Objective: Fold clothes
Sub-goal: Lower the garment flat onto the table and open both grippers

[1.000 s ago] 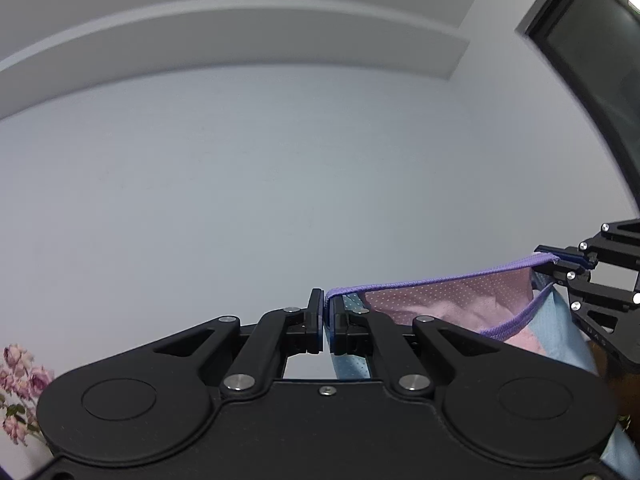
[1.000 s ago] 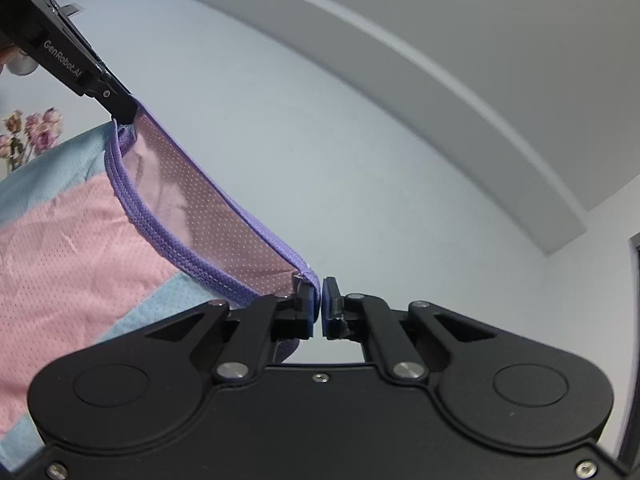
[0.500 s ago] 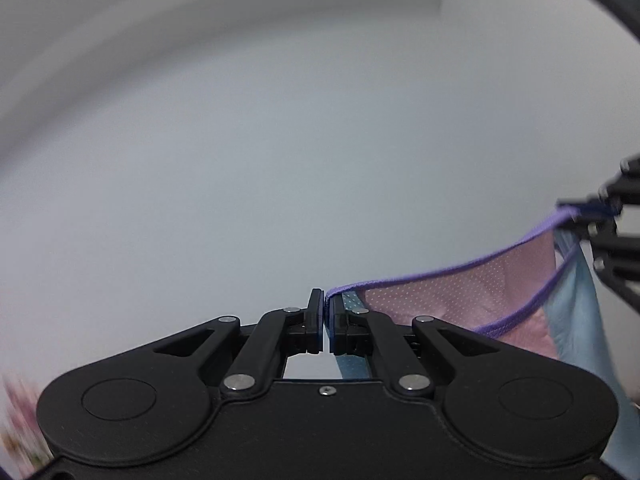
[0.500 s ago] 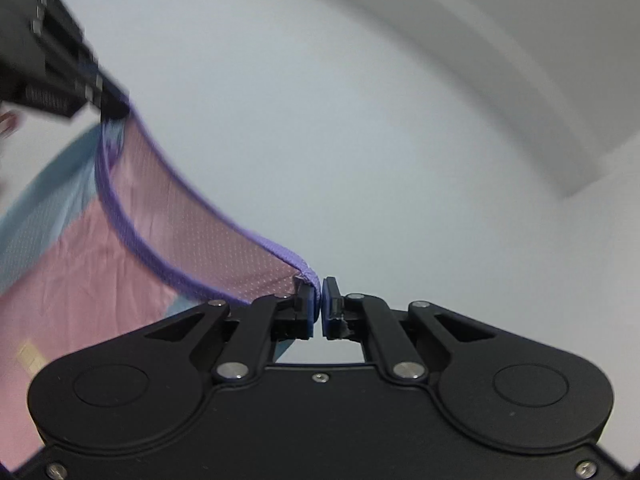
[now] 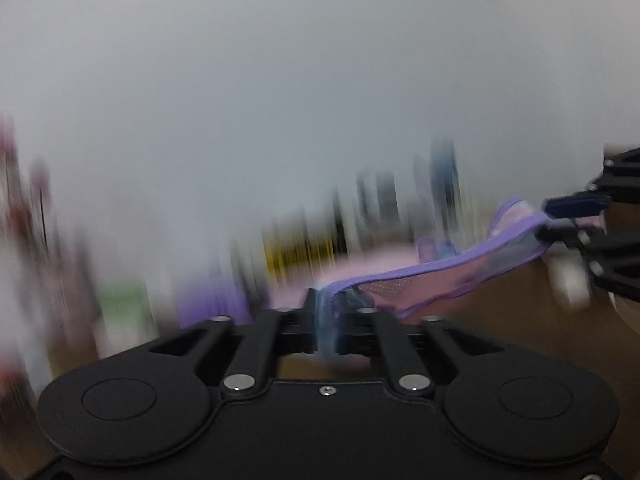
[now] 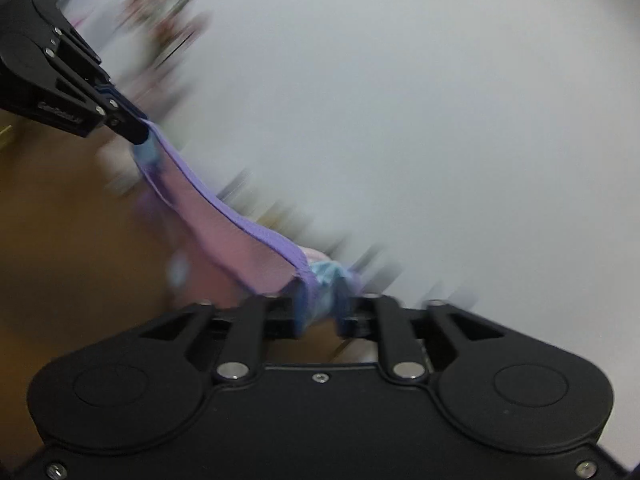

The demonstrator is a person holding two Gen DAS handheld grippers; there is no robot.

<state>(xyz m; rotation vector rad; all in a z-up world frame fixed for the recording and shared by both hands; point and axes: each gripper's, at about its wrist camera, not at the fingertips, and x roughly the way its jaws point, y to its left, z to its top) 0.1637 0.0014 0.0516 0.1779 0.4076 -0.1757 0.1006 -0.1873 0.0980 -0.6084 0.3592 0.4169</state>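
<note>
A pink and light-blue mesh garment with a purple trim (image 5: 436, 280) hangs stretched between my two grippers. My left gripper (image 5: 326, 316) is shut on one end of the trim, with blue cloth bunched between its fingers. My right gripper (image 6: 320, 300) is shut on the other end of the garment (image 6: 240, 236). In the left wrist view the right gripper (image 5: 560, 220) shows at the far right edge. In the right wrist view the left gripper (image 6: 136, 132) shows at the upper left. Both views are blurred by motion.
A brown wooden table top (image 6: 72, 240) lies below the garment. Blurred items stand along its far edge before a pale wall (image 5: 320, 80), among them pink flowers (image 6: 168, 28) and something yellow (image 5: 296, 252).
Both grippers have swung down from facing the wall and ceiling toward the table, carrying the garment. The trim between them now sags lower and the table has come into view.
</note>
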